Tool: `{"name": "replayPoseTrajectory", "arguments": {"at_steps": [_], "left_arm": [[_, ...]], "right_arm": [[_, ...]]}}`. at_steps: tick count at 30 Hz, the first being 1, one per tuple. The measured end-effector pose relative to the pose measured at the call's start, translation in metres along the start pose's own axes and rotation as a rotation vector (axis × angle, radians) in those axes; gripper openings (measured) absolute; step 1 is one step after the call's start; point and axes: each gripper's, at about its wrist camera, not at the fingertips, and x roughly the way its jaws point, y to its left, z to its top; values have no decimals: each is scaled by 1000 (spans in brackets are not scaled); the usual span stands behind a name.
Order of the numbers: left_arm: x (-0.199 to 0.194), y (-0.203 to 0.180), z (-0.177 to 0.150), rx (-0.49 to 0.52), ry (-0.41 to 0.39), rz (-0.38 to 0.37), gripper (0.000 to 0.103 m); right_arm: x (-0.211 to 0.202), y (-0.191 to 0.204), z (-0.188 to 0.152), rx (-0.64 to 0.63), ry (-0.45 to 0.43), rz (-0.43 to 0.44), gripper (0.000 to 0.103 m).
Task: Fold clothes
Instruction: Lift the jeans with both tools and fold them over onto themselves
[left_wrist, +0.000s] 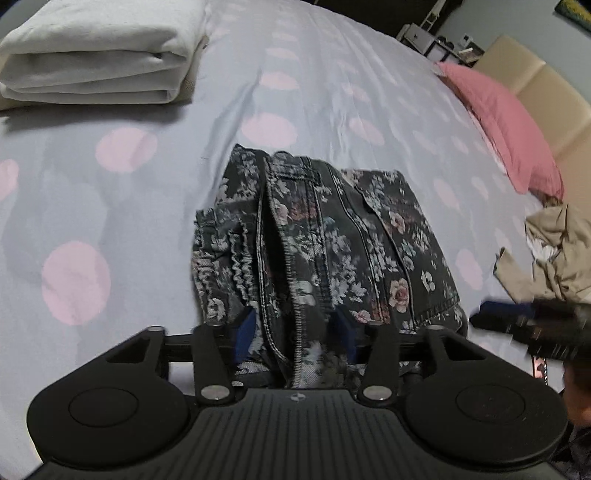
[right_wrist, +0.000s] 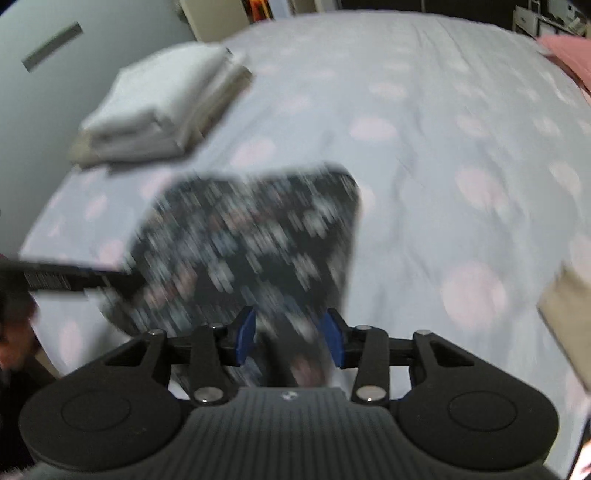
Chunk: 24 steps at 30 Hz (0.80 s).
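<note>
A dark floral denim garment (left_wrist: 317, 240) lies folded on the bed. My left gripper (left_wrist: 297, 332) has its blue pads on either side of a bunched near edge of it, with the fabric between them. In the blurred right wrist view the same garment (right_wrist: 251, 236) fills the middle, and my right gripper (right_wrist: 290, 338) has its pads around another part of its near edge. The right gripper also shows at the right edge of the left wrist view (left_wrist: 517, 321), and the left one at the left edge of the right wrist view (right_wrist: 74, 280).
The bed sheet (left_wrist: 332, 92) is pale lilac with pink dots. A folded white stack (left_wrist: 96, 51) lies at the far left. A pink pillow (left_wrist: 506, 122) lies at the far right by a beige headboard. A crumpled beige garment (left_wrist: 550, 254) lies at the right.
</note>
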Motion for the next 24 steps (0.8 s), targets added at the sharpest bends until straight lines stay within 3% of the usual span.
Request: {"name": "replayPoseTrajectory", "arguments": {"at_steps": [1, 2, 5, 9, 17, 24], "left_arm": [[1, -2, 0, 10, 3, 4, 14], [0, -3, -1, 19, -2, 11, 8], [-5, -6, 1, 31, -50, 34, 3], [-16, -4, 5, 15, -115, 50, 1], [-9, 6, 5, -6, -70, 111, 1], [24, 9, 5, 41, 9, 190, 2]], "right_arm": [[3, -2, -10, 0, 10, -12, 45], [7, -3, -17, 3, 12, -24, 45], [11, 2, -33, -22, 11, -41, 45], [-1, 36, -45, -189, -52, -56, 45], [16, 78, -57, -475, -130, -108, 43], [43, 61, -57, -402, -51, -64, 40]]}}
